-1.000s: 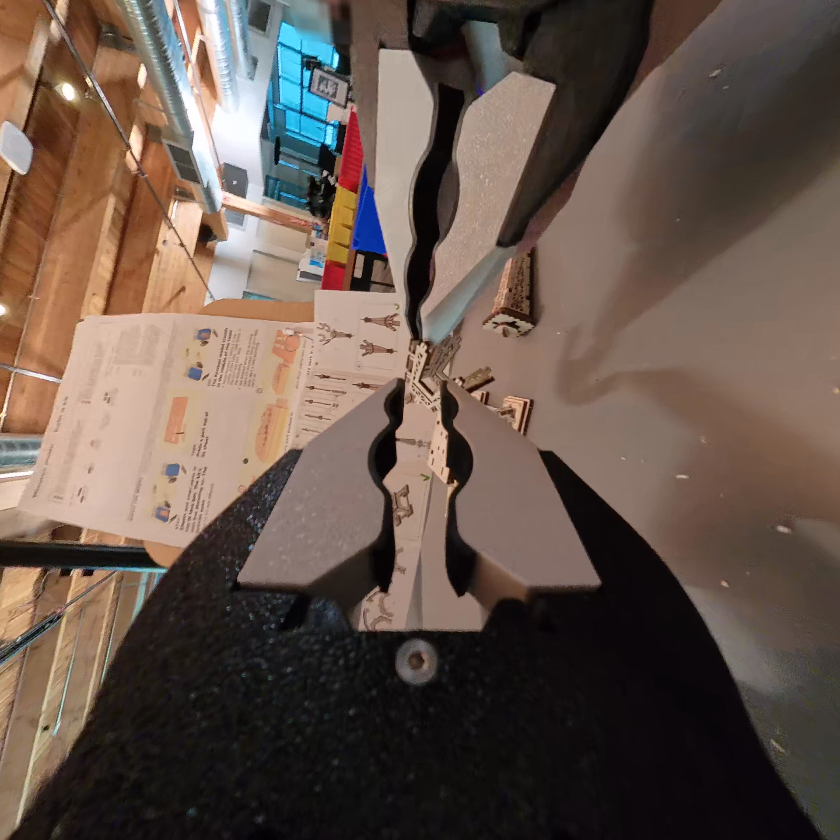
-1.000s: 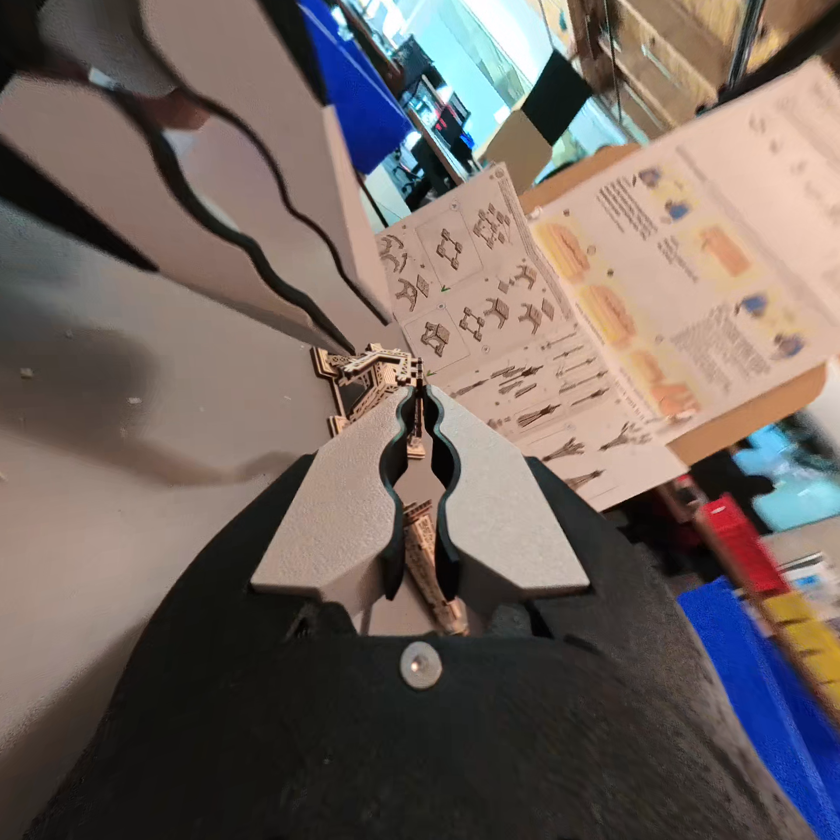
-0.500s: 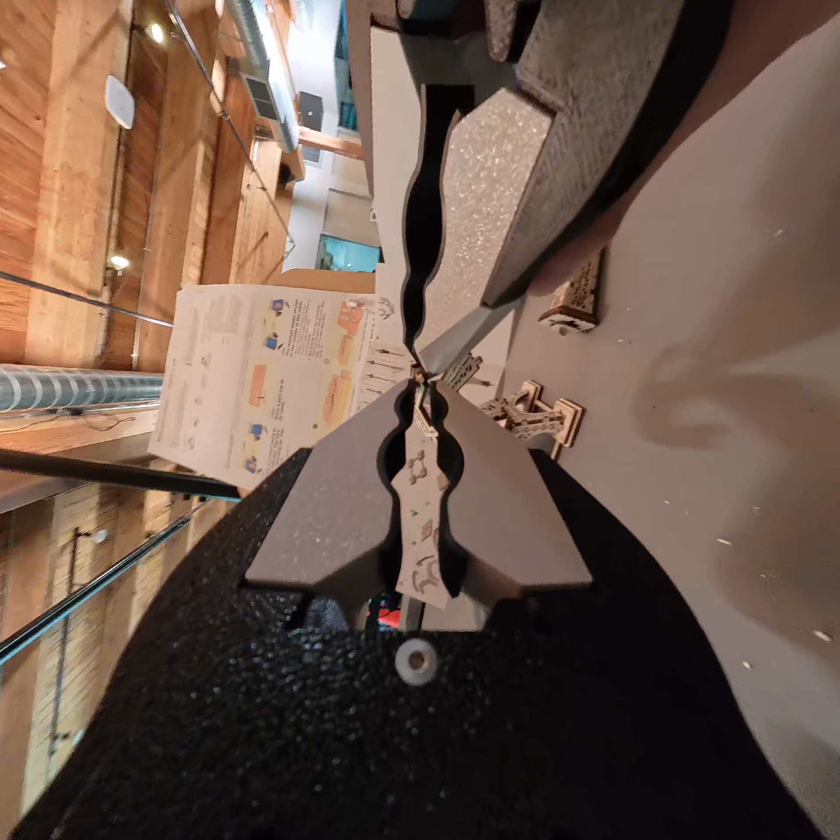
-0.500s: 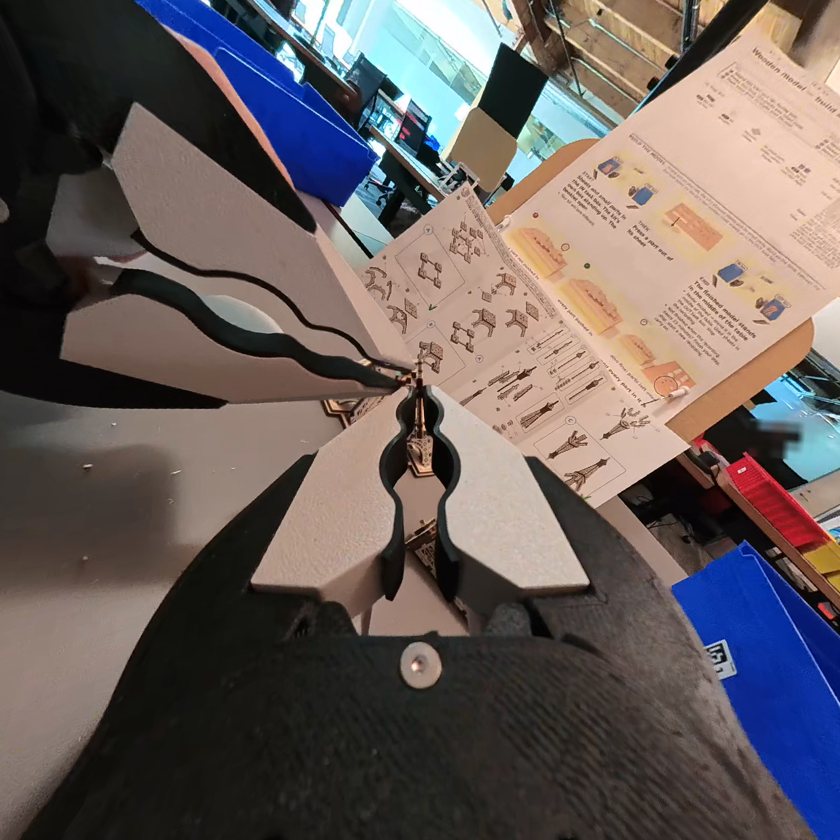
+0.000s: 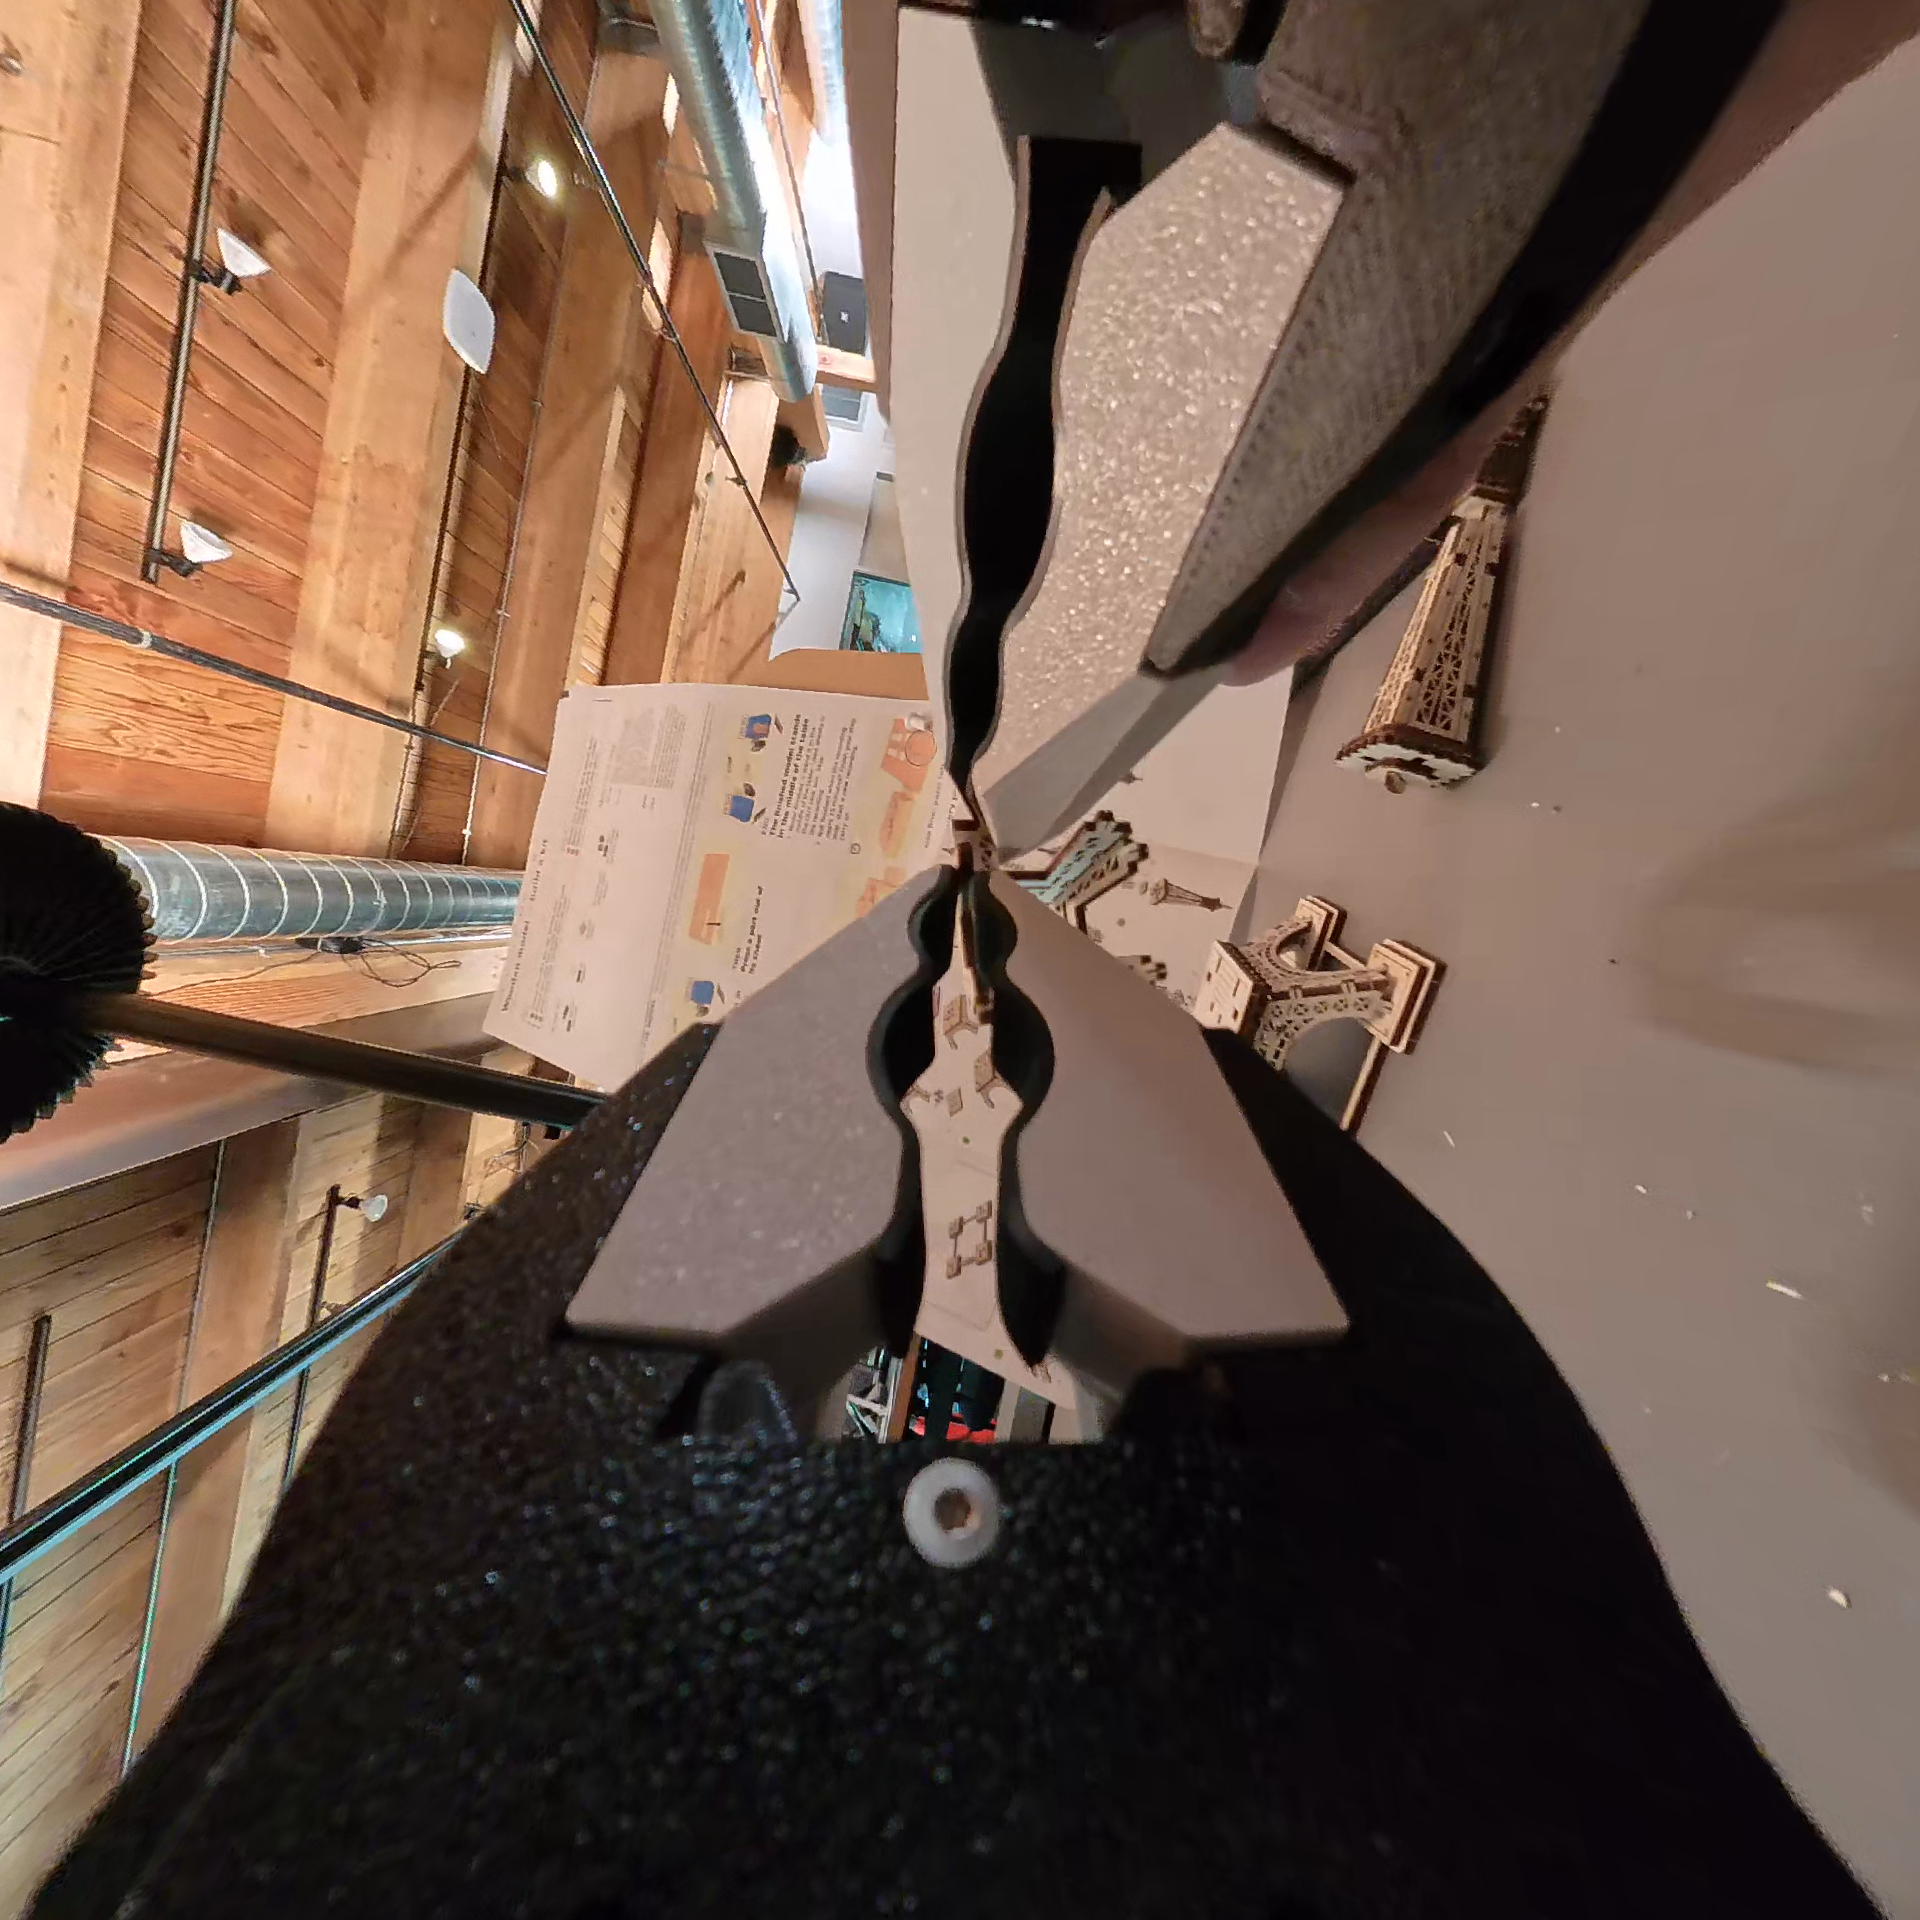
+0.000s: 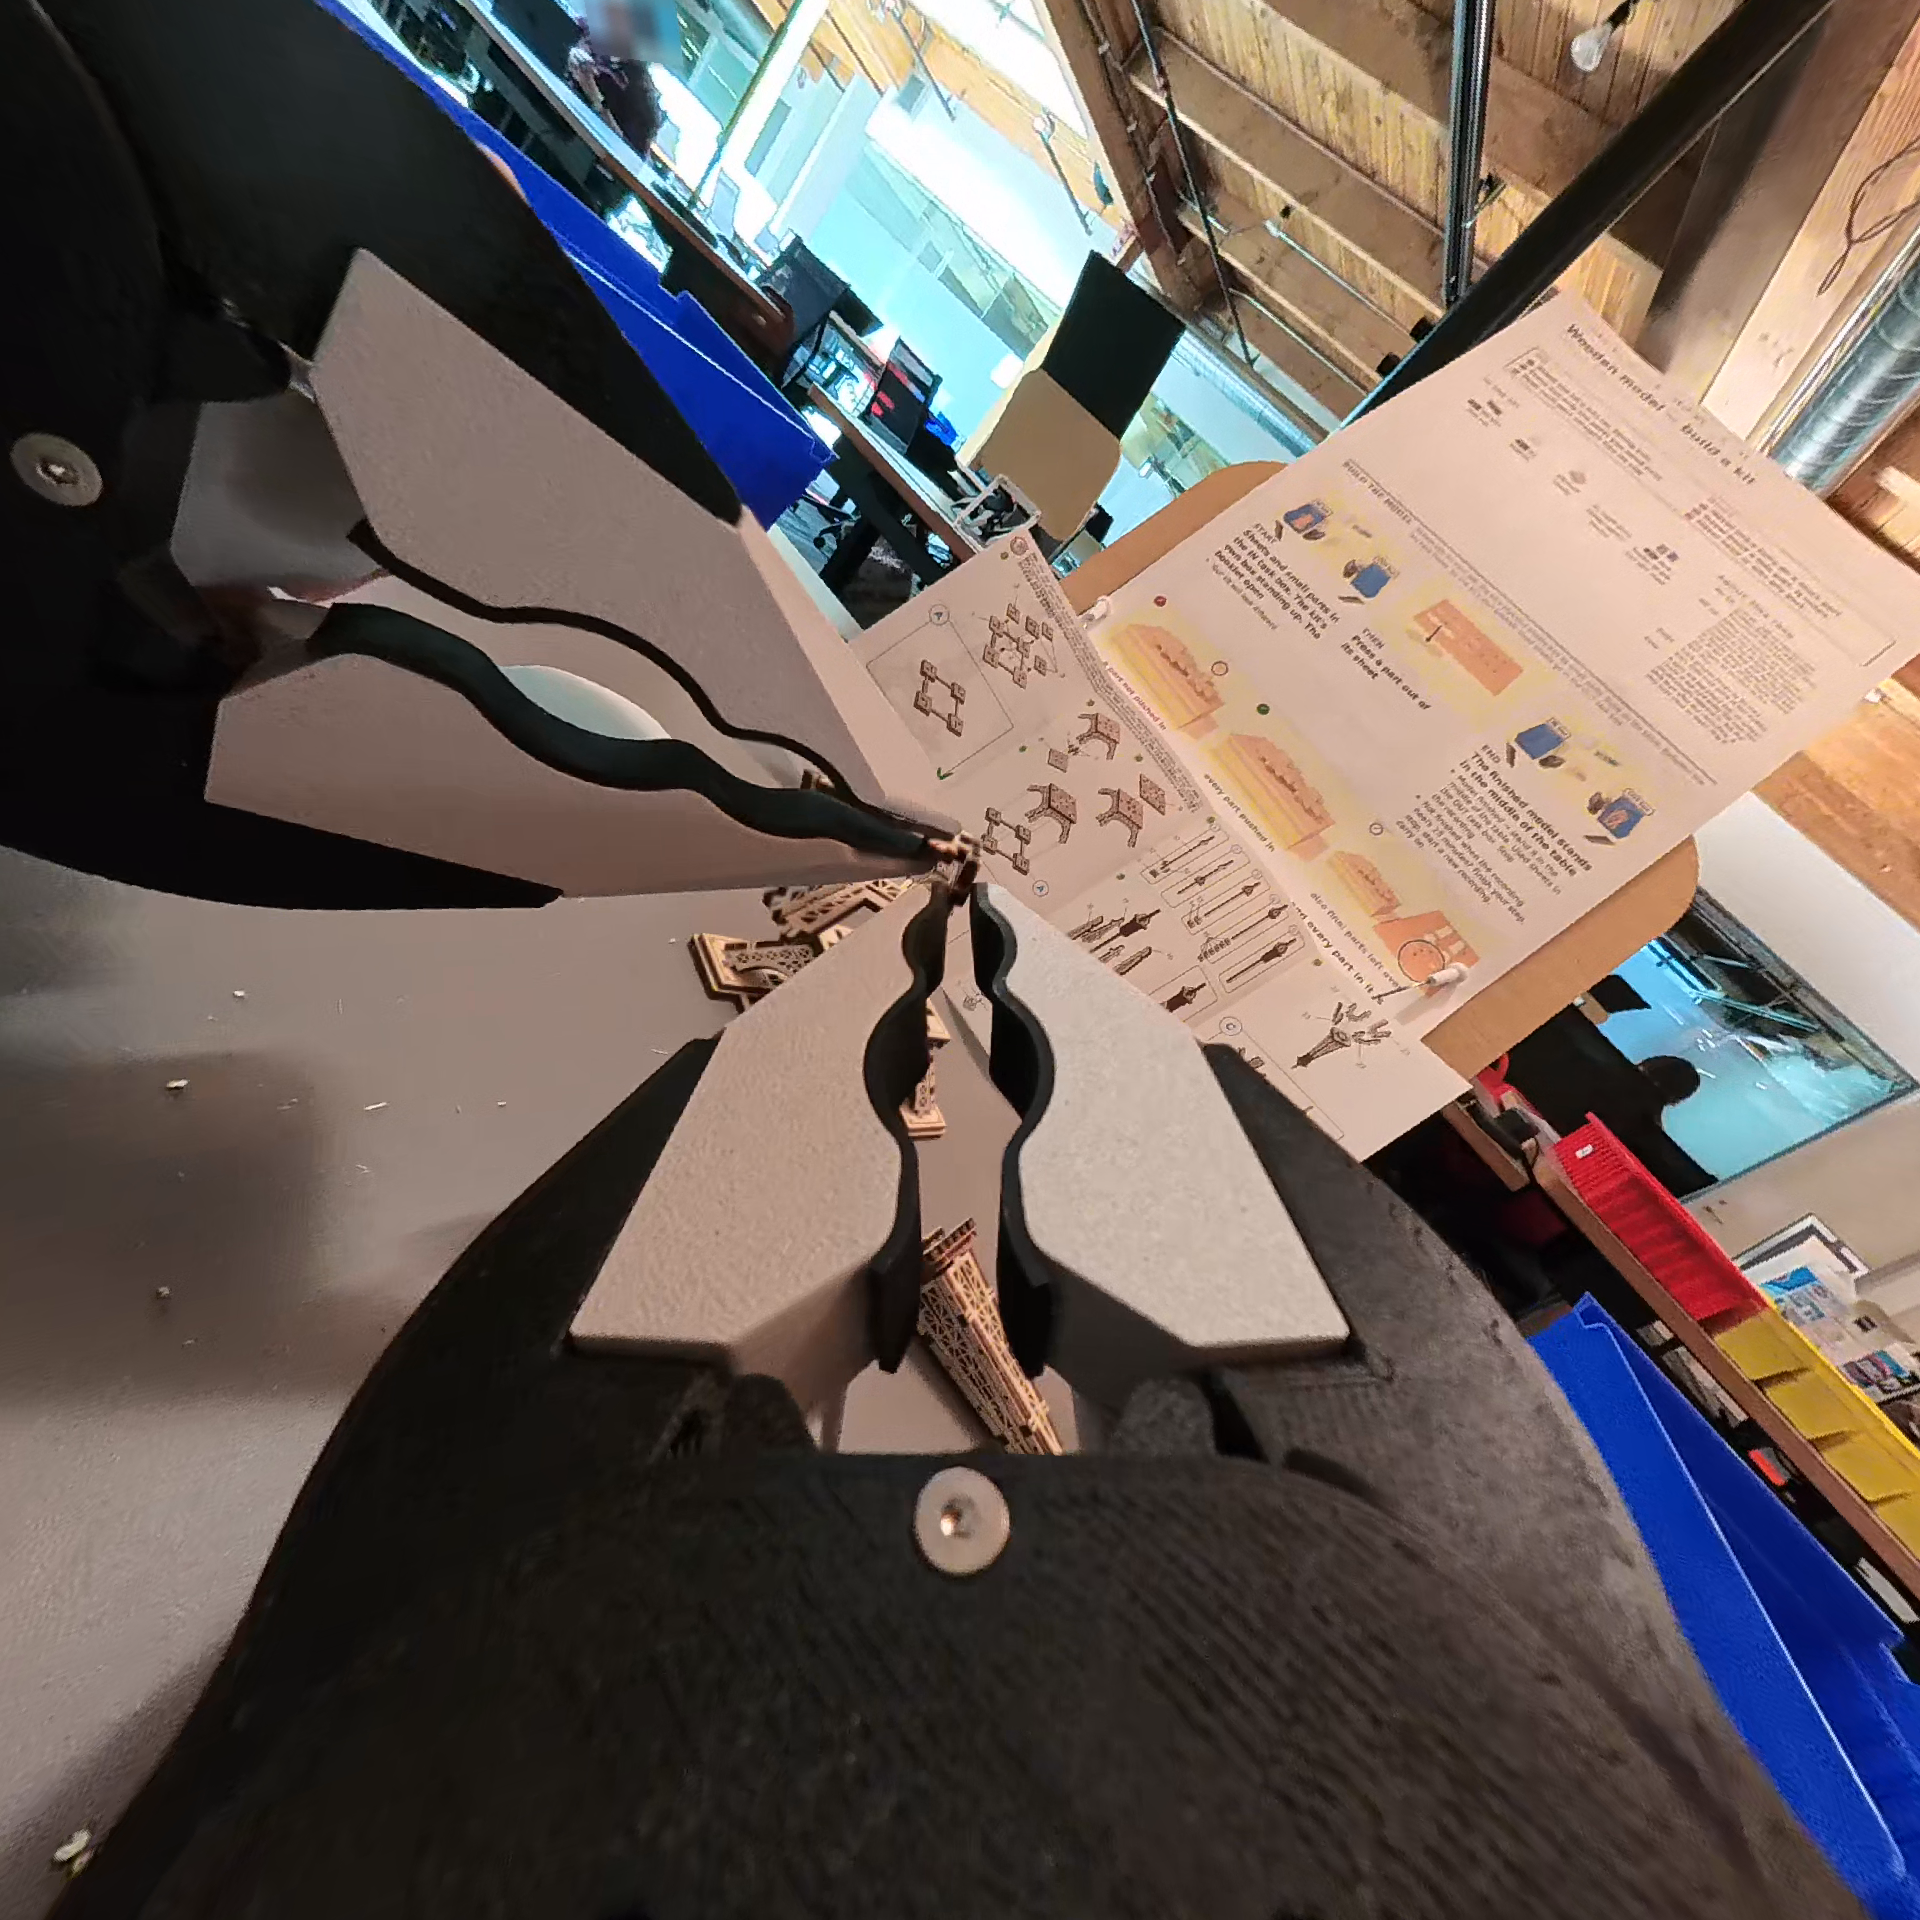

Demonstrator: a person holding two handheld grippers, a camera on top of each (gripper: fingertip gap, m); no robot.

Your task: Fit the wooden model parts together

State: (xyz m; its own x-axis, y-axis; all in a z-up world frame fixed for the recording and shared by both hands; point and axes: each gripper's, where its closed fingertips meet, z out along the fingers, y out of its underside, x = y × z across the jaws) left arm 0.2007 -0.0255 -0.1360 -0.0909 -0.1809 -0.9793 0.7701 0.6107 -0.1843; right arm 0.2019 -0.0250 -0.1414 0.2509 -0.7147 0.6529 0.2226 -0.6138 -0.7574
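My left gripper (image 5: pixel 964 883) is shut on a thin flat wooden part (image 5: pixel 974 940), seen edge-on between its tips. My right gripper (image 6: pixel 958 896) is shut on a small wooden part (image 6: pixel 961 868) at its tips. The two grippers meet tip to tip above the grey table (image 5: pixel 1662 1039), and the two parts touch there. The right gripper (image 5: pixel 977 810) comes in from the top of the left wrist view. The left gripper (image 6: pixel 930 844) comes in from the left of the right wrist view. How the two parts join is too small to tell.
A wooden tower base (image 5: pixel 1320 987), a tapered tower section (image 5: pixel 1439 644) and a lattice piece (image 5: pixel 1091 862) lie on the table. Instruction sheets (image 6: pixel 1455 675) stand propped on a board behind. Blue bins (image 6: pixel 1766 1507) stand at the right. My two grippers' fingertips are within a few centimetres of each other.
Both grippers have stayed tip to tip and have risen and tilted away from the table. The tower base now shows apart from them, off to the side.
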